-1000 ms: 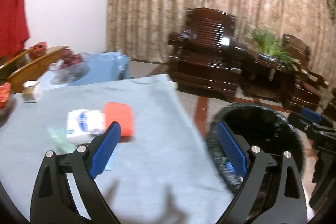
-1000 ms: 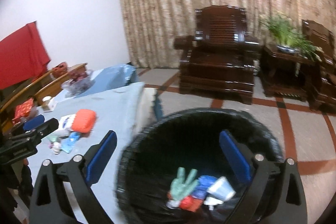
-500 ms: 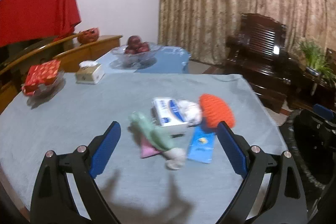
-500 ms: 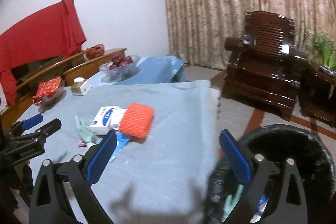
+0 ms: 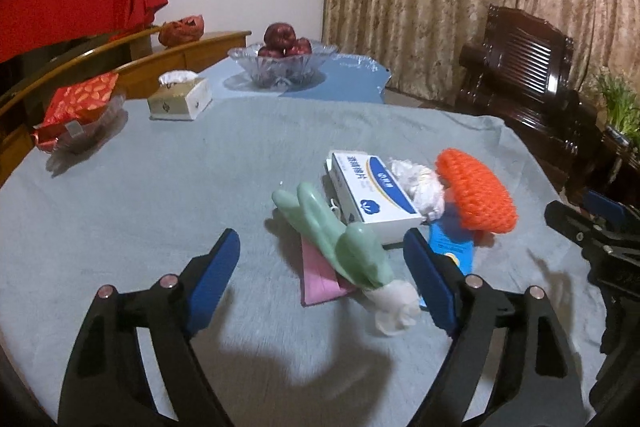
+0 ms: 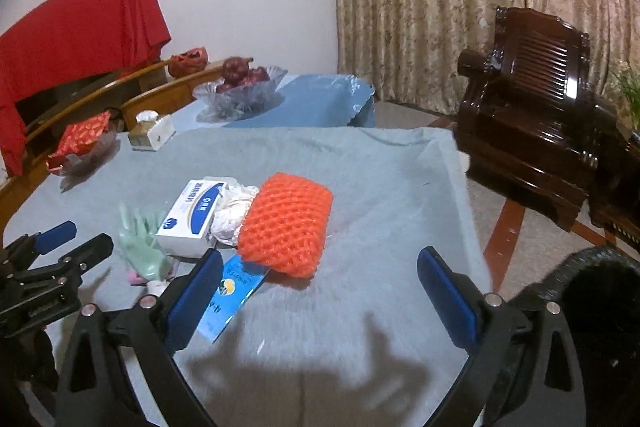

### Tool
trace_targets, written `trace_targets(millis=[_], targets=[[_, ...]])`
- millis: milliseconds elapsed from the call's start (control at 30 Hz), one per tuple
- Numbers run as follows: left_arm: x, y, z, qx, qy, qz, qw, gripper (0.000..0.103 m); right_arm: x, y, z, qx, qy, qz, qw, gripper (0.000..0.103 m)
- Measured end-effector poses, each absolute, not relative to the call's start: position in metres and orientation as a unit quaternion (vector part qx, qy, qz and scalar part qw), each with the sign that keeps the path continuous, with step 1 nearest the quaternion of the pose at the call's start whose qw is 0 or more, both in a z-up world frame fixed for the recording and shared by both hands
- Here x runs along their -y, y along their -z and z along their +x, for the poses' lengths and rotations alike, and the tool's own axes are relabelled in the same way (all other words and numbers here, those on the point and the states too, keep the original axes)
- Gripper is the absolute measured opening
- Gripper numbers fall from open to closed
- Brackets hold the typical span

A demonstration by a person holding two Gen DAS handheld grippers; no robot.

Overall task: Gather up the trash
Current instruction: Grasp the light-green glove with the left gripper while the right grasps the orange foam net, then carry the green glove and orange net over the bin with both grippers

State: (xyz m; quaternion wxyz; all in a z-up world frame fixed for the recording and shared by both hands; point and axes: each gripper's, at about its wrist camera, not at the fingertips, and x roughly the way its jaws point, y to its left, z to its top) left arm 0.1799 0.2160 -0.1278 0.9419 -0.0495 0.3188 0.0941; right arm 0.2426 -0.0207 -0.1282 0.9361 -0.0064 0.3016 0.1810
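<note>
A small pile of trash lies on the grey-blue tablecloth [image 5: 160, 195]. It holds a green rubber glove [image 5: 336, 239] over a pink wrapper [image 5: 320, 279], a white and blue box [image 5: 372, 191], a crumpled white tissue [image 5: 420, 183], an orange foam net [image 5: 474, 195] and a blue packet [image 6: 230, 291]. My left gripper [image 5: 322, 279] hovers just short of the glove; its jaws are closing, the glove's cuff shows between them, and the pads touch nothing. My right gripper [image 6: 320, 291] is open in front of the orange foam net [image 6: 286, 227], holding nothing. The black bin [image 6: 592, 307] stands off the table's right edge.
At the back of the table are a glass fruit bowl [image 5: 280, 67], a tissue box [image 5: 180, 99] and a red packet in a glass dish [image 5: 80, 107]. A dark wooden armchair [image 6: 532, 99] stands on the floor to the right, before a curtain.
Both views have swung left from the black bin to the table, and the trash pile is now close and central. The left jaws stand slightly narrower.
</note>
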Motion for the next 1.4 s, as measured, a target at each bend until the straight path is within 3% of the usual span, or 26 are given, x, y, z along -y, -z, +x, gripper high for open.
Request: trace_targets(millis=[500,600,733,767,833,1067,1400], targets=[[-0.221,0.155,0.222,-0.352,-0.085,-0.062,0.93,0.069,-0.013,0.166,0.304,-0.361,-0.2,-0.007,0.911,0.093],[-0.22,0.158,0.228,-0.358,-0.078,-0.065,0.928,0.062,-0.016,0.172,0.308,-0.376,-0.223,-0.001,0.9,0.081],[-0.216,0.163,0.232,-0.367,-0.065,-0.069,0.925,0.043,-0.02,0.175,0.305,-0.388,-0.27,0.012,0.881,0.042],[-0.216,0.163,0.232,-0.368,-0.064,-0.07,0.925,0.039,-0.021,0.173,0.303,-0.385,-0.277,0.011,0.88,0.034],[-0.215,0.163,0.231,-0.367,-0.065,-0.069,0.925,0.034,-0.02,0.169,0.297,-0.381,-0.285,0.01,0.88,0.028],[-0.217,0.149,0.217,-0.351,-0.065,-0.082,0.931,0.02,-0.004,0.148,0.277,-0.357,-0.291,0.035,0.887,0.028],[-0.198,0.119,0.176,-0.322,-0.039,-0.08,0.943,0.015,0.014,0.125,0.245,-0.337,-0.302,0.033,0.891,0.028]])
